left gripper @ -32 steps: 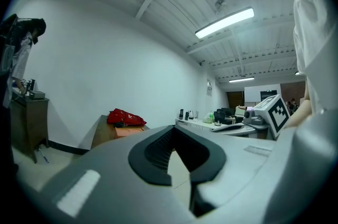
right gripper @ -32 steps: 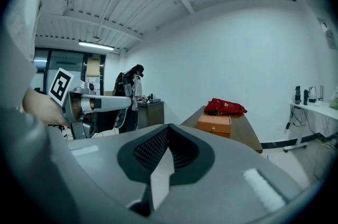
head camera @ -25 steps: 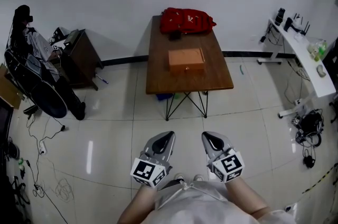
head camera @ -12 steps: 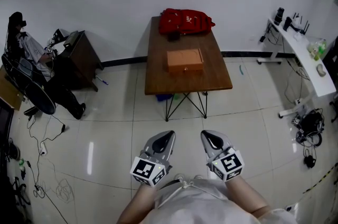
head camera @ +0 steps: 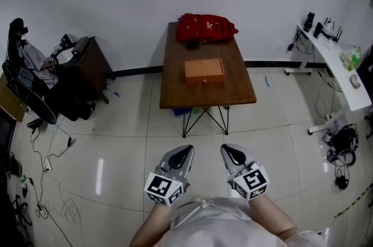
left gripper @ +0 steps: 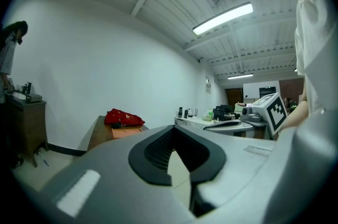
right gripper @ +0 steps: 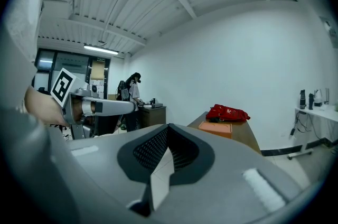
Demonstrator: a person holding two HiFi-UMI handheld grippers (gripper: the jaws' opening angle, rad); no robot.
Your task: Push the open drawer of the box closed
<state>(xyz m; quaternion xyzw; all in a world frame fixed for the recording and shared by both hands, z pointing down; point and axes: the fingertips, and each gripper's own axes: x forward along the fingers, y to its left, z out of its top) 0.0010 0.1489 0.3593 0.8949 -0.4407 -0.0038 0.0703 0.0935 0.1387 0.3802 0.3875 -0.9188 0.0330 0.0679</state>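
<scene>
An orange box (head camera: 204,71) lies on a brown wooden table (head camera: 175,94) against the far wall, well ahead of me. It is too far off to tell how its drawer stands. A red bag (head camera: 205,27) rests behind it. My left gripper (head camera: 185,150) and right gripper (head camera: 226,150) hang side by side close to my body over the tiled floor, both shut and holding nothing. The left gripper view shows the box (left gripper: 127,132) and bag (left gripper: 123,118) small beyond the jaw tips (left gripper: 174,129). The right gripper view shows the box (right gripper: 216,128) beyond its tips (right gripper: 169,127).
A dark cabinet (head camera: 87,62) stands at the left wall with a person (head camera: 23,59) and a chair beside it. A white desk (head camera: 335,65) with bottles and cables lines the right side. Loose cables (head camera: 49,182) trail on the floor at left.
Both grippers stay where they were. The person at the far left has shifted toward the cabinet, and the view has tipped slightly.
</scene>
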